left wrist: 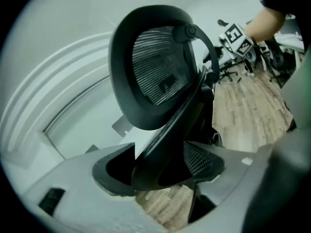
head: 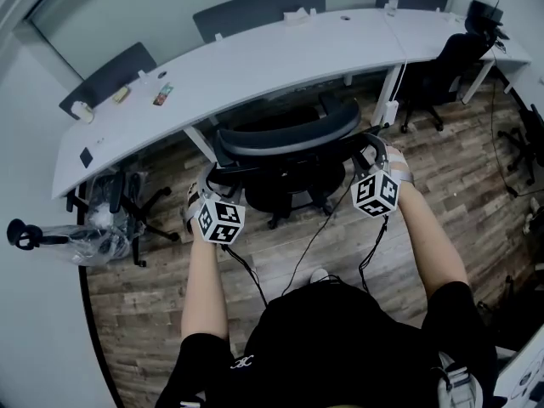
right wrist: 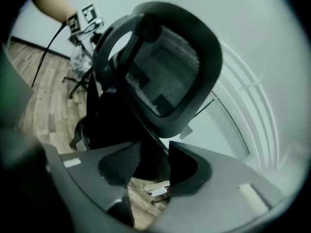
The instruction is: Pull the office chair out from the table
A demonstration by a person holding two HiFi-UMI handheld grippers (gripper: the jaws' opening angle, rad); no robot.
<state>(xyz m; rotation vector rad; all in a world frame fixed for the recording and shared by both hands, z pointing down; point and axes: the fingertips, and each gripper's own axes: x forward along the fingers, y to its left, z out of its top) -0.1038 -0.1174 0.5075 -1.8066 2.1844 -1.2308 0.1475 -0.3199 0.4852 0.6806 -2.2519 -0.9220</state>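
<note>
One office chair (head: 285,138) stands at the near edge of the curved table (head: 255,66), facing it, its backrest running left-right along that edge. Of two grippers, the left gripper (left wrist: 160,171) straddles the chair's frame with its jaws released. The right gripper (right wrist: 154,168) seems clamped on it.

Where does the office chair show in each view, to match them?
Head view: office chair at centre, just below the curved white table.
Left gripper view: fills the centre, close up.
Right gripper view: fills the centre, close up.
Shared landmark: the curved white table.
</note>
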